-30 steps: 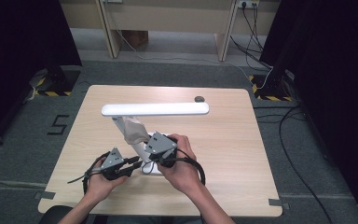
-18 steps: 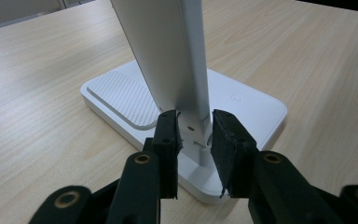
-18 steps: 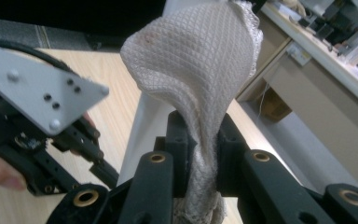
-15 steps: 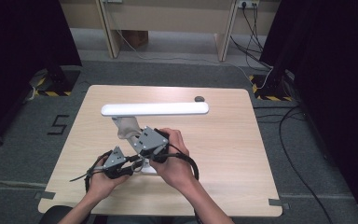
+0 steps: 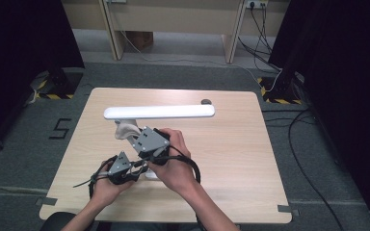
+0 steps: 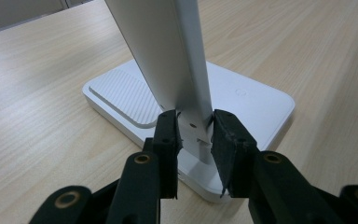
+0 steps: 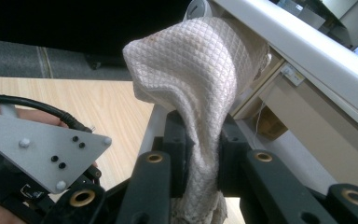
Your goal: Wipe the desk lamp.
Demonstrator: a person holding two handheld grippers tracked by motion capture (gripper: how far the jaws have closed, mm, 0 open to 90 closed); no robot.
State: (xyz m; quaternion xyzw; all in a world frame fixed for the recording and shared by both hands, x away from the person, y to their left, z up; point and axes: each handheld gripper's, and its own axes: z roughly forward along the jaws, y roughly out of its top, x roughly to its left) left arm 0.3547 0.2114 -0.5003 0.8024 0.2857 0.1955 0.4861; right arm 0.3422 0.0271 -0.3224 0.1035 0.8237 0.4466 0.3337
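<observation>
Left gripper sits low near the front edge of the worktop, left of centre. In the left gripper view its jaws stand at a narrow-to-middling gap, clamped on the foot of the desk lamp's white upright arm, one pad on each side, just above the hinge where the arm meets the lamp base. Pads touch the arm on both sides. The base lies flat on the worktop, a ribbed patch on its top to one side of the arm.

Right gripper is just behind and right of the left one, raised above the worktop, with the grey plate on top facing up. Its jaws have just been opening a little, and a cream quilted cloth is between them: in the right gripper view the cloth comes up through the narrow gap, pinched between both pads, and bunches out wide above them. The top of the bunch presses against the underside of the lamp head near the end where the arm joins. In the high view the cloth shows under the left end of the long white lamp head, which runs parallel to the rear edge, over the middle of the worktop.

A small dark round thing lies near the rear edge, just behind the right end of the head; too small to tell what it is.
</observation>
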